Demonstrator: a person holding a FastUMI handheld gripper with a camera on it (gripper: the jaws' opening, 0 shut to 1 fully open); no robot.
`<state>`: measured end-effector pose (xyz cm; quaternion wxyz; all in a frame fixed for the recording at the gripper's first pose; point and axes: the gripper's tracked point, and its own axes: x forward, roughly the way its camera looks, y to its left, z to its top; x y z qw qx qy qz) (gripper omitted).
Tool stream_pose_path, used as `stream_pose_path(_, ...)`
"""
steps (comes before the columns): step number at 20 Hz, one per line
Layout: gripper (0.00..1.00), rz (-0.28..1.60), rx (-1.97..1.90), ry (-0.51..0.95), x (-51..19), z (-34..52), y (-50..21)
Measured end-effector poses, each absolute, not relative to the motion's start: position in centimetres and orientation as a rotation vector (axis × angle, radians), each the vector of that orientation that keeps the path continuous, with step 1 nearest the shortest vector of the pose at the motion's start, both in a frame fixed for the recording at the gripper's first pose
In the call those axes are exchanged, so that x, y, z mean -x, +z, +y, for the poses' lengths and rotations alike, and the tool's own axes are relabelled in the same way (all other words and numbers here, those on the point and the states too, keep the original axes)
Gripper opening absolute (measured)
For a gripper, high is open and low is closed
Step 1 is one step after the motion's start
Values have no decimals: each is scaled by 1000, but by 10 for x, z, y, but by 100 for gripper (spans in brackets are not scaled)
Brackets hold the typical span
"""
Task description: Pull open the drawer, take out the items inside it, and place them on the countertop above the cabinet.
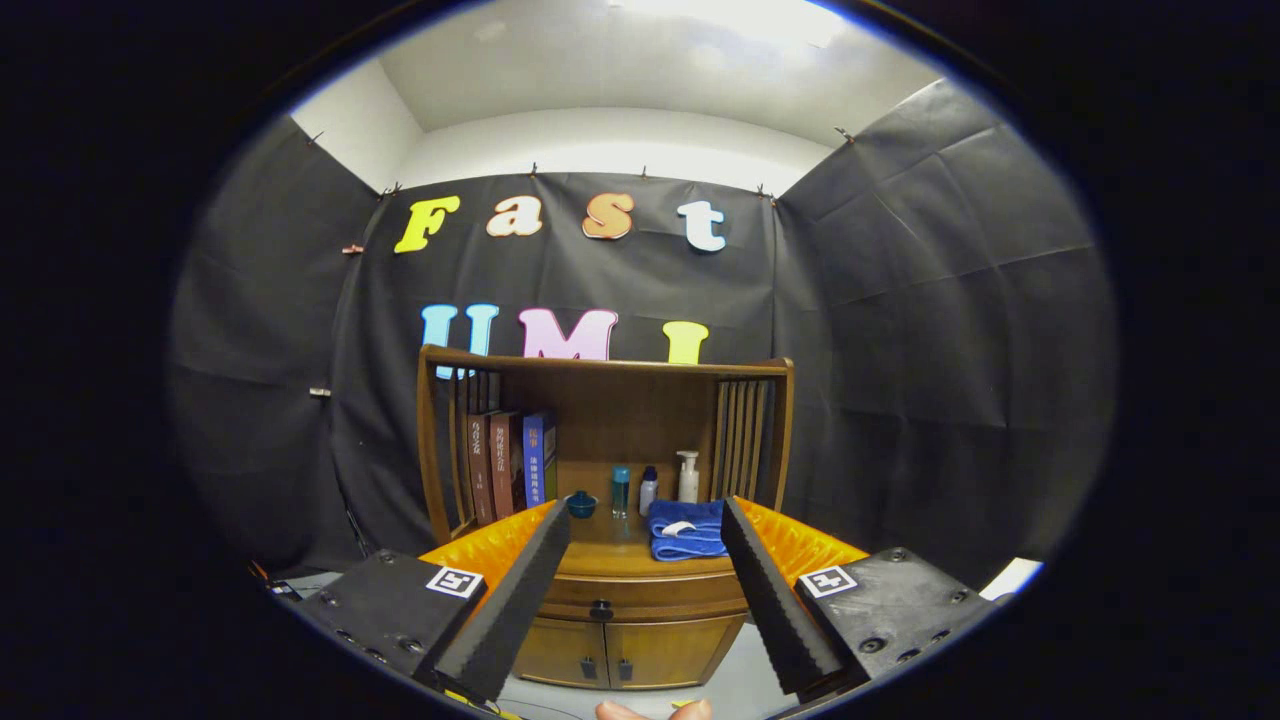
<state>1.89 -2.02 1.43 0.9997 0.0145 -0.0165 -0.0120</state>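
Note:
A wooden cabinet (610, 600) stands against the booth's back wall, some way beyond my fingers. Its drawer (640, 598) is closed, with a small dark knob (601, 609) on its front, seen between the fingers. Above it lies the countertop (620, 540), under an open shelf frame. My gripper (640, 520) is open, its two fingers spread wide with nothing between them, aimed at the cabinet from a distance. What lies inside the drawer is hidden.
On the countertop lie a folded blue towel (686, 530), a small blue bowl (581, 503), a teal bottle (621, 490), a small white bottle (648, 490) and a pump bottle (688, 478). Books (510, 465) stand at its left. Two lower cabinet doors (610, 652) are closed.

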Motion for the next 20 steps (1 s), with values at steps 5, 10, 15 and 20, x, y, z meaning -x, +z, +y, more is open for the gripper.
stream_pose_path(5,99,-49,-44,8,-55,-11,13)
stream_pose_path(10,99,-127,-50,36,-101,-2,-4)
stream_pose_path(15,99,-70,-52,69,-156,11,-76)
stream_pose_path(20,99,70,-81,87,-198,31,-188)
